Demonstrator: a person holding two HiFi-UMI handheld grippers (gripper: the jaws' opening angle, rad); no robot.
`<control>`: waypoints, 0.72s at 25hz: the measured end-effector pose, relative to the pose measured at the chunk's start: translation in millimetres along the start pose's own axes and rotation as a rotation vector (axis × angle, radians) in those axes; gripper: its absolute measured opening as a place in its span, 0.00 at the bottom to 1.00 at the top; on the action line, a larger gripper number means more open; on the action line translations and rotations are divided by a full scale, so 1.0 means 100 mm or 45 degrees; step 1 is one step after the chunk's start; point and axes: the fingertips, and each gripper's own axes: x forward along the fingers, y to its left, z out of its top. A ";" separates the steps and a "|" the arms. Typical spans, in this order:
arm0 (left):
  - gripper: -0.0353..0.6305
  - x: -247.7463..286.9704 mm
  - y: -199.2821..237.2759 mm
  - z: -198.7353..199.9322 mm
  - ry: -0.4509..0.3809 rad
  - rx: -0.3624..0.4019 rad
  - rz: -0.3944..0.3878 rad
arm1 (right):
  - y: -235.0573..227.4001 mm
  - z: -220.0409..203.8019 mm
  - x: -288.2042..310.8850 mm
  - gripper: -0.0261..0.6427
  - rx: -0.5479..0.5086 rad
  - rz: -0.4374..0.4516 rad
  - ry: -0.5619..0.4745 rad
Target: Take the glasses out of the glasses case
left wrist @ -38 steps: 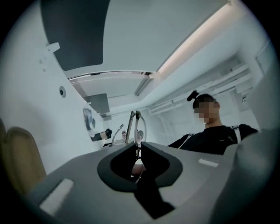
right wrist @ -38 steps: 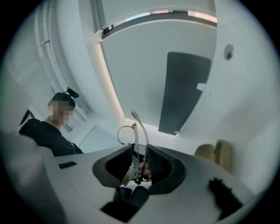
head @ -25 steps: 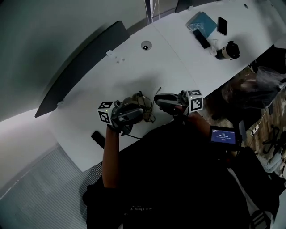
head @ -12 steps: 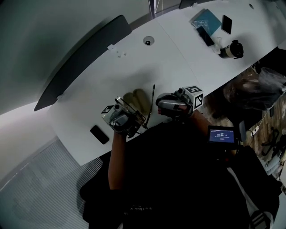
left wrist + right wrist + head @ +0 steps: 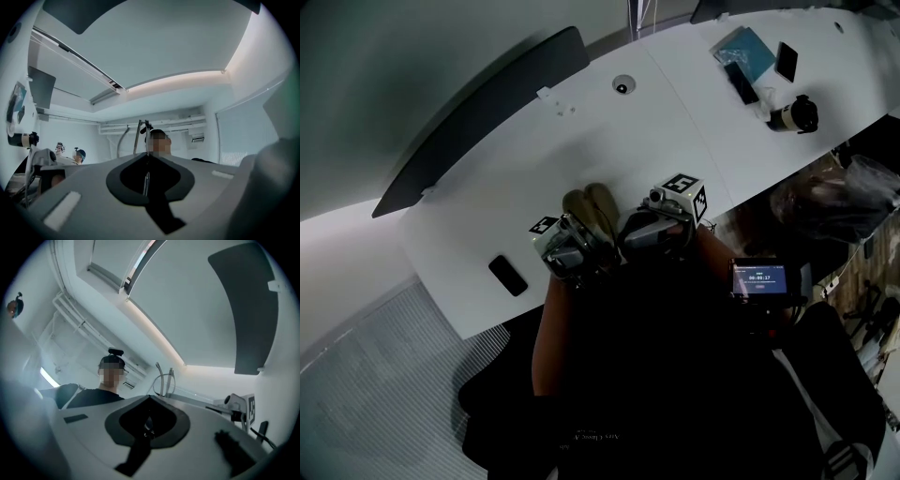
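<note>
The olive glasses case (image 5: 591,206) lies on the white table (image 5: 675,131), its two halves side by side. Both grippers are raised just in front of it and tipped upward. My left gripper (image 5: 572,246) is shut, and in the left gripper view (image 5: 146,157) thin metal rods and a curved wire, which look like the glasses (image 5: 147,136), stick up from its tips. My right gripper (image 5: 652,230) is shut too. In the right gripper view (image 5: 150,399) the same thin wire frame (image 5: 165,380) rises by its tips. From the head view the glasses are hidden.
A black phone (image 5: 507,275) lies near the table's front left. At the far right are a teal notebook (image 5: 748,44), two phones (image 5: 785,61) and a black-and-white cylinder (image 5: 795,115). A small lit screen (image 5: 759,278) sits at my right. People (image 5: 77,154) stand in the background.
Both grippers have lifted off the table and tipped upward toward me. The thin glasses that lay beside the case are gone from the tabletop. The case has stayed put.
</note>
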 end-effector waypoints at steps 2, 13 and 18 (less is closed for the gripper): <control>0.09 0.07 0.03 -0.05 0.023 -0.032 0.011 | -0.04 -0.05 0.04 0.05 0.033 0.004 0.036; 0.09 -0.76 0.52 0.41 0.332 0.122 0.976 | 0.05 0.43 -0.93 0.05 -0.239 -0.430 -0.320; 0.09 -2.18 1.07 0.48 1.119 0.001 1.893 | 0.28 0.34 -1.52 0.05 -0.331 -0.686 -0.430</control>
